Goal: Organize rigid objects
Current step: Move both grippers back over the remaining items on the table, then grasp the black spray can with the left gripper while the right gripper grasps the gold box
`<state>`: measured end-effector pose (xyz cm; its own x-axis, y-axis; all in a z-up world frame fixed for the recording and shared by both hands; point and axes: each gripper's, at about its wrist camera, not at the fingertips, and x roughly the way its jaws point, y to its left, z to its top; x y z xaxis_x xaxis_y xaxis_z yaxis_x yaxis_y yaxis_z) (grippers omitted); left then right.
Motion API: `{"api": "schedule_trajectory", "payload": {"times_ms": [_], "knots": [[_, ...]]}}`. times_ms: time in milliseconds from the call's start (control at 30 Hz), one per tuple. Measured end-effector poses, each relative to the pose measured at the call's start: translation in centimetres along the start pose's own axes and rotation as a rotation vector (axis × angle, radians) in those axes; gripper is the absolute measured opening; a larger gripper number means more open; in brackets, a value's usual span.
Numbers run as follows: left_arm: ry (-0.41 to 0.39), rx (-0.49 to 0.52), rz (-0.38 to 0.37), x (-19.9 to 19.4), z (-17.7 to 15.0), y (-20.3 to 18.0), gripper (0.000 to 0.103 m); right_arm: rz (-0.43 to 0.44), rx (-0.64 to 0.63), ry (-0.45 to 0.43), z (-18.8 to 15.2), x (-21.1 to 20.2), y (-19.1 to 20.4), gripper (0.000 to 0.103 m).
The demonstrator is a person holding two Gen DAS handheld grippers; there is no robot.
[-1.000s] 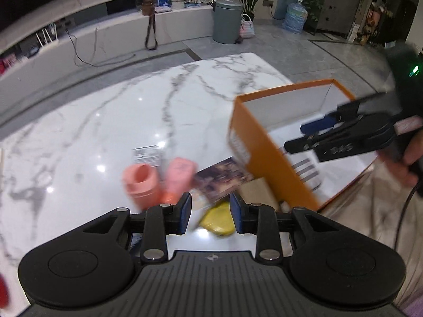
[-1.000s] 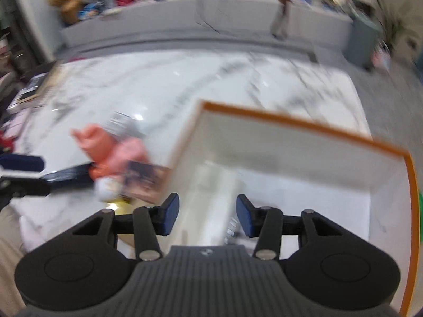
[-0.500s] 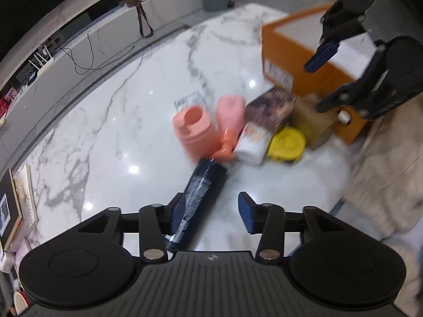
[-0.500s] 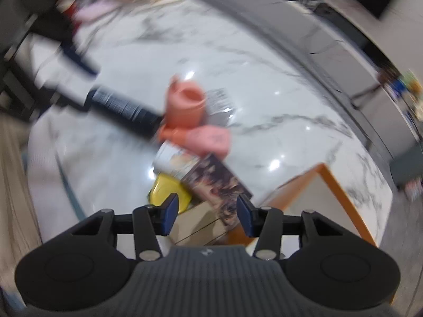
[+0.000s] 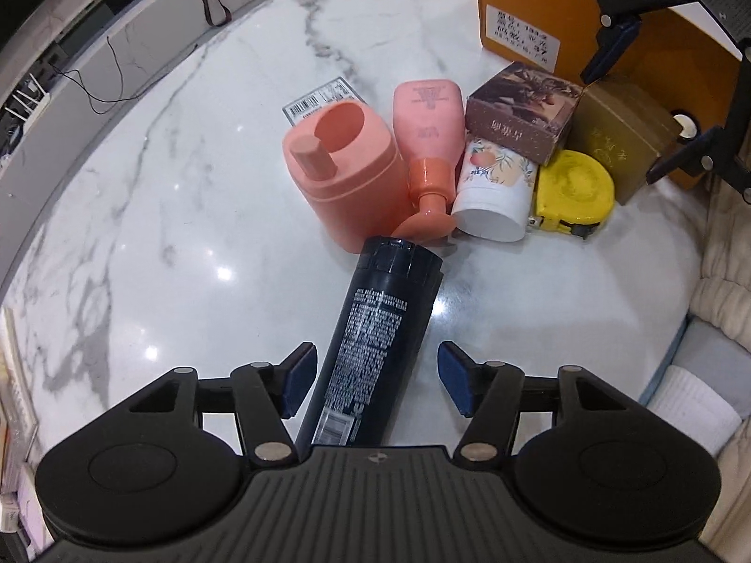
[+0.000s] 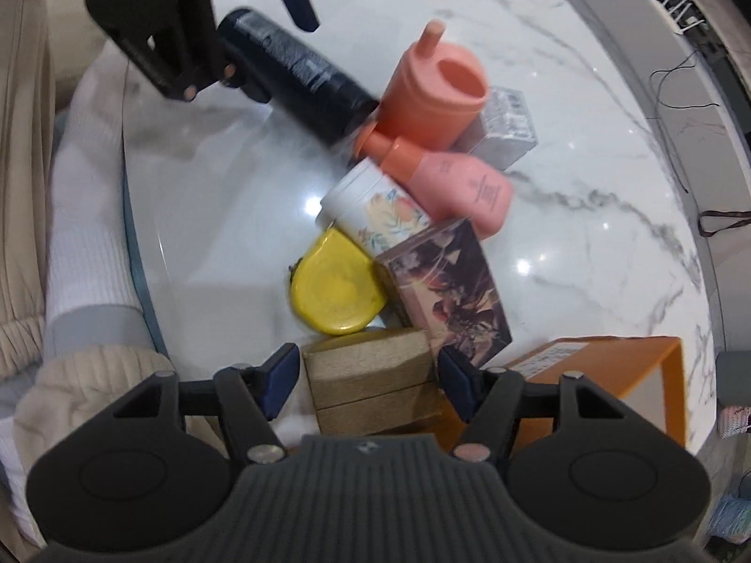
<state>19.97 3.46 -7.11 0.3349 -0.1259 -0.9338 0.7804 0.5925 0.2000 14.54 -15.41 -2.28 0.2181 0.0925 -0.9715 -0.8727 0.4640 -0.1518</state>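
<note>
A dark navy bottle (image 5: 375,352) lies on the marble table, and my left gripper (image 5: 375,384) straddles it. Its jaws are opening and the pads stand clear of the bottle's sides. My right gripper (image 6: 371,382) points down over a gold-brown box (image 6: 371,380) beside the orange box (image 6: 610,366). Its jaws are opening too, with the gold box between them and no pad pressing. Clustered between the two are a salmon cup (image 5: 342,173), a pink pump bottle (image 5: 427,126), a white floral tub (image 5: 495,192), a yellow tape measure (image 5: 572,192) and a patterned box (image 5: 521,112).
A small barcoded box (image 5: 319,101) lies behind the salmon cup. The table's rounded edge (image 5: 657,366) runs close at the right, with a person's cream clothing (image 5: 723,253) beyond it. A low bench with cables (image 5: 117,70) stands past the table's far side.
Both grippers came down towards the table and their jaws widened. The left now straddles the dark bottle. The right swung from above the orange box to the gold-brown box.
</note>
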Motion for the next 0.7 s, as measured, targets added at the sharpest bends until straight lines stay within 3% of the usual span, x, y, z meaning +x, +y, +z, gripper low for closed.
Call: {"api": "schedule_trajectory", "payload": {"times_ms": [200,300,433,500,633,700], "knots": [[0.012,-0.024,-0.027,1.3,0.0,0.6,0.069,0.04,0.031,0.001,-0.1,0.6,-0.7,0.063],[0.023,-0.076,-0.049,1.4,0.0,1.2,0.059,0.045,0.054,-0.001,-0.2,0.6,-0.8,0.063],[0.139,-0.204,-0.092,1.3,0.1,1.6,0.052,0.103,0.131,0.008,-0.2,0.3,-1.0,0.061],[0.152,-0.245,-0.126,1.2,-0.3,1.6,0.053,0.105,0.159,0.012,-0.1,0.3,-0.8,0.061],[0.15,-0.263,-0.107,1.1,-0.6,0.9,0.06,0.084,0.133,0.017,0.1,0.7,-0.1,0.062],[0.152,-0.28,-0.112,1.0,-0.8,0.9,0.056,0.08,0.137,0.021,0.1,0.8,-0.2,0.061]]}}
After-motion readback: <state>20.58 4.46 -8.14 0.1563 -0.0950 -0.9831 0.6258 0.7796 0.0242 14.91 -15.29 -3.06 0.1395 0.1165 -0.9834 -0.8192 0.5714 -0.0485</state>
